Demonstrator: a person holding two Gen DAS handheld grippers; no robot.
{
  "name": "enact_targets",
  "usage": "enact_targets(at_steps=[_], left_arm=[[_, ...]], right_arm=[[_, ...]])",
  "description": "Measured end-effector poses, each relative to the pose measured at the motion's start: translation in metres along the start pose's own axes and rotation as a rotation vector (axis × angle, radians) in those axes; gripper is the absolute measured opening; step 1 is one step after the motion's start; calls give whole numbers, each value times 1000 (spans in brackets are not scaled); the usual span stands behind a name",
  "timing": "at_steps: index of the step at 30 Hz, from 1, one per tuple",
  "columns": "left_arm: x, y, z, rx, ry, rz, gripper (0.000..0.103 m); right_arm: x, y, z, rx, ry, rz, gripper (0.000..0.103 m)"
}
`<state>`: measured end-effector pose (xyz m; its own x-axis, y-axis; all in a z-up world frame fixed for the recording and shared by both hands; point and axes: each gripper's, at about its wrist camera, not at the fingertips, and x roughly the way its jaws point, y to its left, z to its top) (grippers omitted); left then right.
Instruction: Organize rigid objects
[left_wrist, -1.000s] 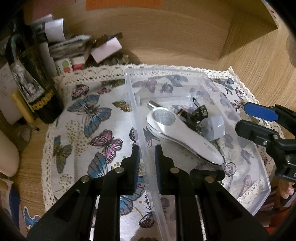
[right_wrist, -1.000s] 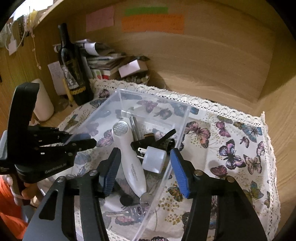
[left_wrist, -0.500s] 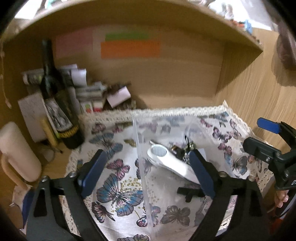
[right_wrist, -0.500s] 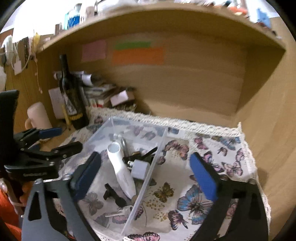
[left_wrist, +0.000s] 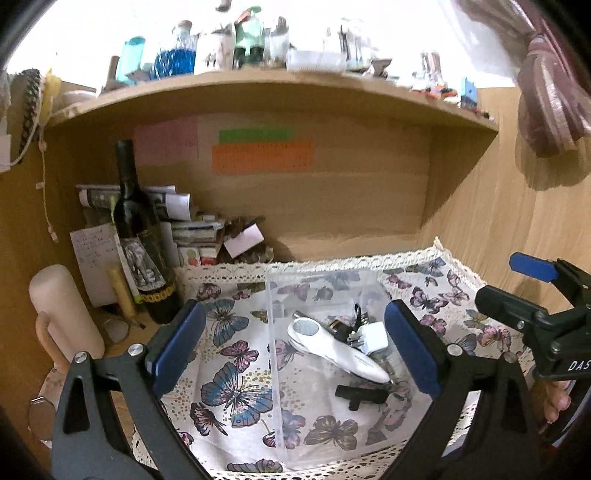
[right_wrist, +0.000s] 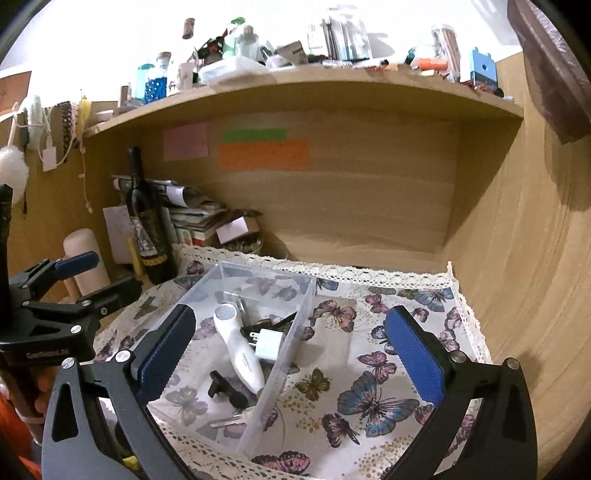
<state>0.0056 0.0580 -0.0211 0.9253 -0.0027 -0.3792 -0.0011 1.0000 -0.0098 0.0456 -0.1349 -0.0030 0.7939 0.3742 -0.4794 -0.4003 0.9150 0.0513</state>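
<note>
Both grippers have backed way off since 1 second ago: the left gripper (left_wrist: 291, 339) was pinched on the wall of the clear bin (left_wrist: 271, 332) and has let go, and now it and the right gripper (right_wrist: 288, 347) hang spread wide with nothing in them, pulled back above the bin.

The bin sits on the butterfly cloth (left_wrist: 229, 391) on the bench, a wine bottle (left_wrist: 138, 236) well off to its left. Inside the bin: a white handheld gadget (right_wrist: 238, 347) lying diagonal, a white charger plug (right_wrist: 267, 345) touching it, some dark bits behind the plug that I can't make out, a black T-shaped piece (right_wrist: 225, 389) nearer the camera, and a key (right_wrist: 229, 421) at the near end.

Handling guess: everything looks hard and light. The gadget's glossy shell is probably slippery, so pinch across its narrow handle rather than the round head. The plug is boxy, so its 2 flat sides are easy. The key lies flat on the bin floor, the fiddly one. The bin wall is thin and stiff, fine to clamp, but the whole bin would slide on the cloth.
</note>
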Motion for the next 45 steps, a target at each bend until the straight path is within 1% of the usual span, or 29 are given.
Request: enact_targets(at_steps=[4, 11, 37, 45], left_arm=[[-10, -4, -1, 11, -29, 14, 101], [-16, -8, -1, 16, -33, 9, 101], [-16, -13, 0, 35, -40, -7, 101], [-16, -14, 0, 31, -38, -5, 101]], right_arm=[[-8, 2, -1, 1, -20, 6, 103], [-17, 5, -5, -5, -41, 6, 103], [-18, 2, -5, 21, -32, 6, 103], [-21, 2, -5, 38, -30, -10, 103]])
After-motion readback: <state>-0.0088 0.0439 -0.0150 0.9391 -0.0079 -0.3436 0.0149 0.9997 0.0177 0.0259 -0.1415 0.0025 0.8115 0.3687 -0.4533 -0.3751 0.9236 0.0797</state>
